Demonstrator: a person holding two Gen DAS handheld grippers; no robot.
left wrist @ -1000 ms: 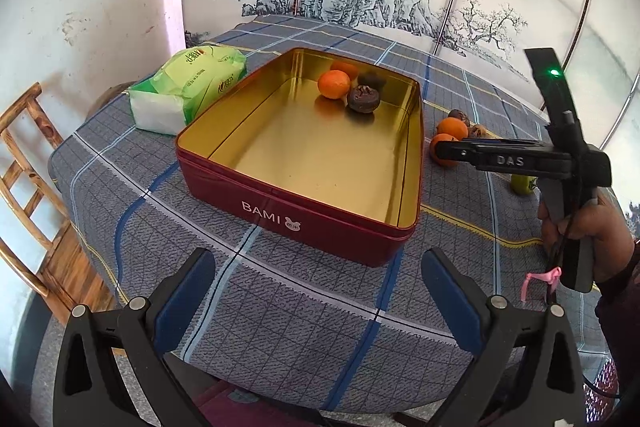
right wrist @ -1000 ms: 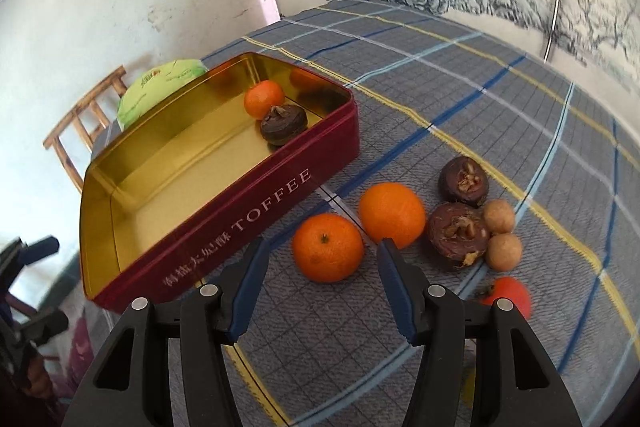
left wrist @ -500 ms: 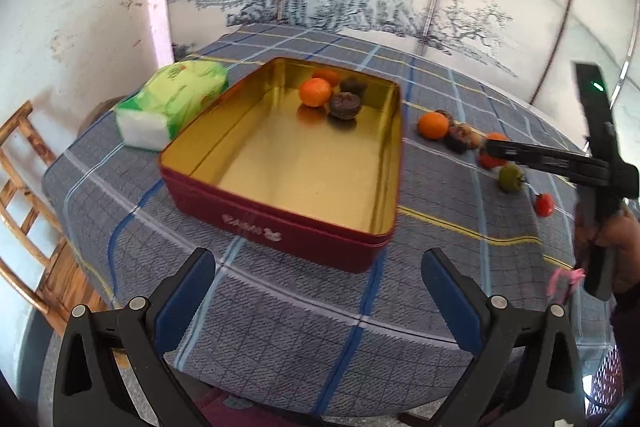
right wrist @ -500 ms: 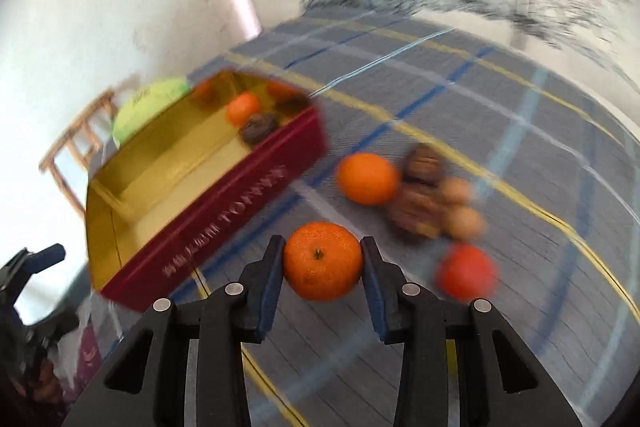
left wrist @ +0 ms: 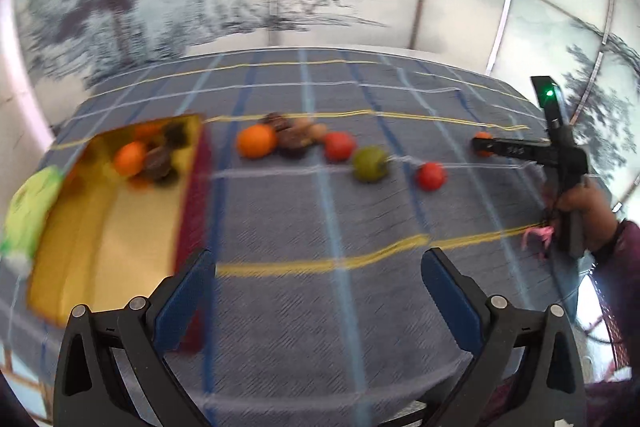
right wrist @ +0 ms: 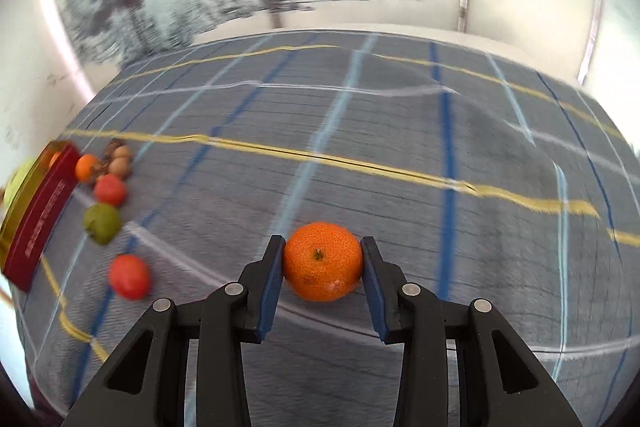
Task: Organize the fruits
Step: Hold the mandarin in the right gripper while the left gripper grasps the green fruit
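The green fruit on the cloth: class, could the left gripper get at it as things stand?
Probably yes. The left gripper is open and empty, and bare tablecloth lies between it and the green fruit, which sits apart from the red fruits on either side. Blur limits certainty.

Right hand-held gripper (right wrist: 322, 263) clamps orange (right wrist: 322, 261) above checked tablecloth (right wrist: 400, 131).
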